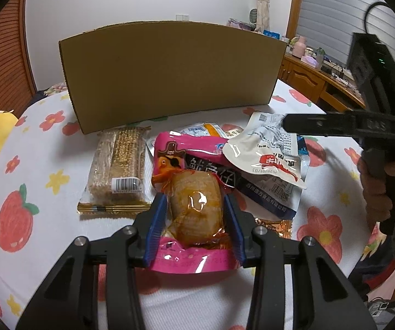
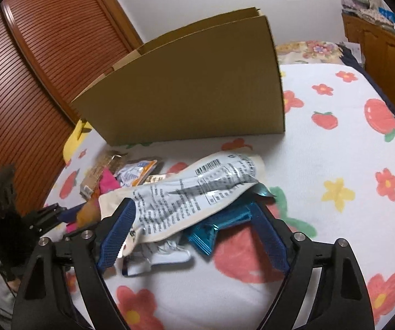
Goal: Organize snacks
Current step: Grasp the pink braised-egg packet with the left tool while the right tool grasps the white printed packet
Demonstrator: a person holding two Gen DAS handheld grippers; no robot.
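Sesame bar: in your left wrist view the clear-wrapped sesame bar (image 1: 117, 172) lies flat at centre left, just left of the pile, its far end near the cardboard box (image 1: 170, 74).
Your left gripper: your left gripper (image 1: 196, 206) sits at lower centre, its blue pads (image 1: 157, 220) pressed against both sides of the brown snack lump inside the pink pirate packet (image 1: 189, 206); you are clamped on it.
Pile: the pink pirate packet lies on the flowered sheet (image 1: 46, 148), overlapped at right of centre by a white pouch (image 1: 269, 151) and a dark blue packet (image 1: 269, 192); an orange foil edge shows beneath them at lower right.
Your right gripper: your right gripper (image 2: 196, 214) fills the lower middle of the right wrist view, jaws well apart. The white pouch drapes over the left pad (image 2: 120, 225); a teal foil wrapper (image 2: 214, 228) lies between the pads. Nothing is pinched.
Box: it stands upright behind the snacks, top centre in both views.
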